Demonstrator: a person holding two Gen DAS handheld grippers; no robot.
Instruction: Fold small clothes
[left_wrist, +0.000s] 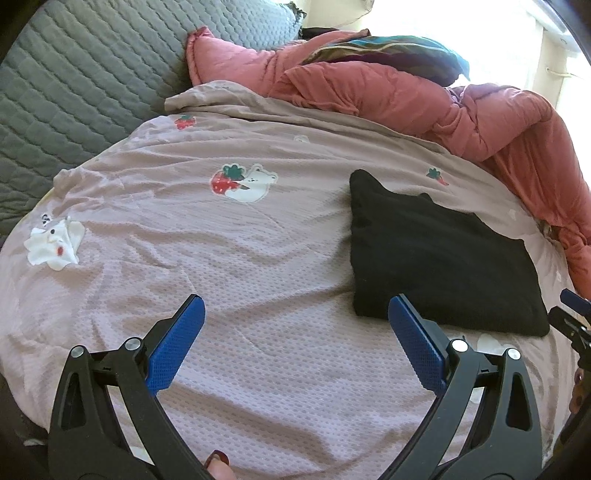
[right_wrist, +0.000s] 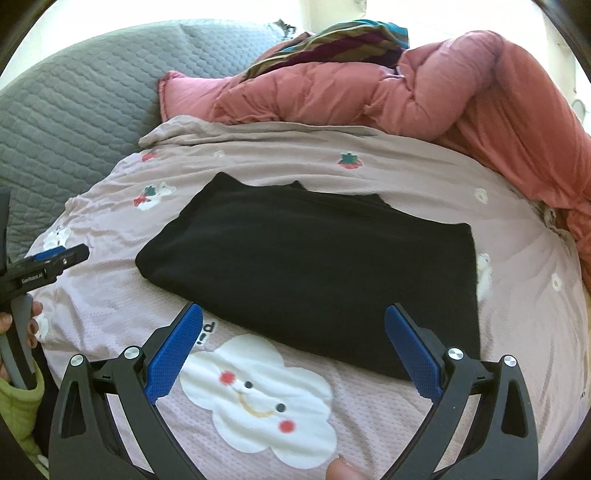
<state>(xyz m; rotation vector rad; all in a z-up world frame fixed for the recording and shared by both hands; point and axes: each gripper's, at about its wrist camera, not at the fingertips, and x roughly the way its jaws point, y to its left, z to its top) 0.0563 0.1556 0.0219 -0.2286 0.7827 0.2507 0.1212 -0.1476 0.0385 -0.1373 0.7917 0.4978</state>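
The black knit garment, folded into a flat rectangle, lies on the mauve cartoon-print bed cover, so the fold looks done to me; I hold my left gripper and right gripper just short of it, jaws apart and empty, clear of the cloth.

A folded black fabric garment lies flat on the pale pink printed bedsheet. The right gripper, blue-padded jaws spread wide, hovers over its near edge above a white smiling cloud print.
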